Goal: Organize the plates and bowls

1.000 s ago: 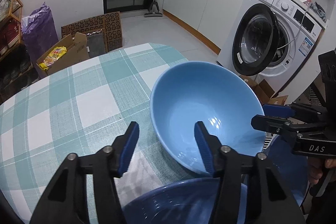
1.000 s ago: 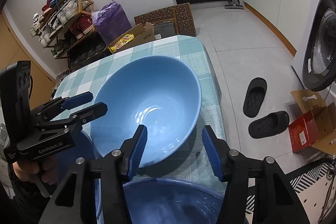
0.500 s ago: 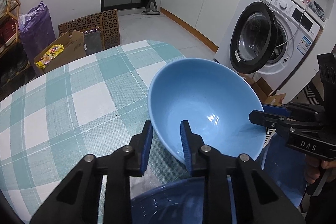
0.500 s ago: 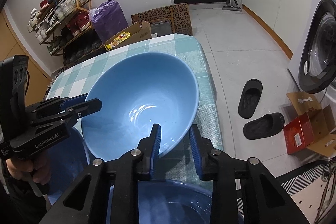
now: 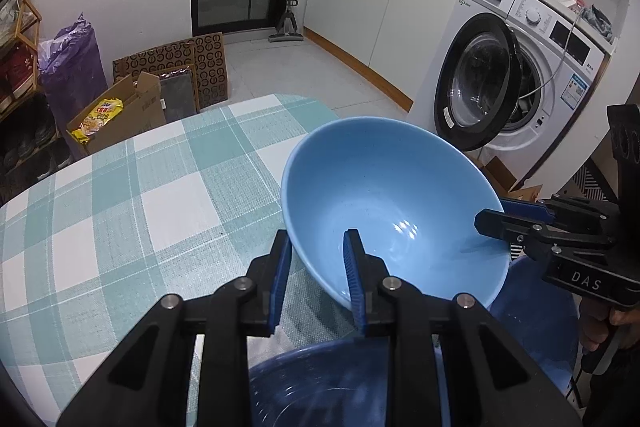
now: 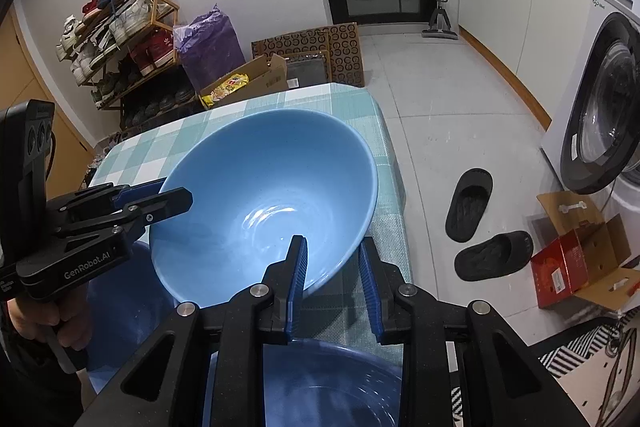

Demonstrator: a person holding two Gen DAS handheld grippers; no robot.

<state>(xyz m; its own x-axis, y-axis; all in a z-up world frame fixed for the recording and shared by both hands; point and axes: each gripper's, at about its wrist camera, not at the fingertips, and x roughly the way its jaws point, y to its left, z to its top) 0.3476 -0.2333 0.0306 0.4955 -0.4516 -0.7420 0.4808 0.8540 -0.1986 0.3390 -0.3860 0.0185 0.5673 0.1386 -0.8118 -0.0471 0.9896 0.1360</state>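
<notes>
A large light blue bowl (image 5: 392,203) is held tilted above the checked tablecloth (image 5: 132,195). My left gripper (image 5: 316,279) is shut on its near rim, one finger inside, one outside. My right gripper (image 6: 332,279) is shut on the opposite rim of the same bowl (image 6: 264,195). Each gripper shows in the other's view, the right one in the left wrist view (image 5: 520,223) and the left one in the right wrist view (image 6: 140,203). A darker blue bowl (image 5: 320,387) sits right below my left gripper, and it also shows under my right gripper (image 6: 332,387).
Another dark blue dish (image 5: 536,323) lies under the lifted bowl near the table's edge. A washing machine (image 5: 508,79) with its door open stands to the right. Slippers (image 6: 480,227) and cardboard boxes (image 6: 580,259) lie on the floor. A shoe rack (image 6: 120,39) stands behind the table.
Both grippers went from open to shut on the light blue bowl's rim, and the bowl has risen off the table and tilted.
</notes>
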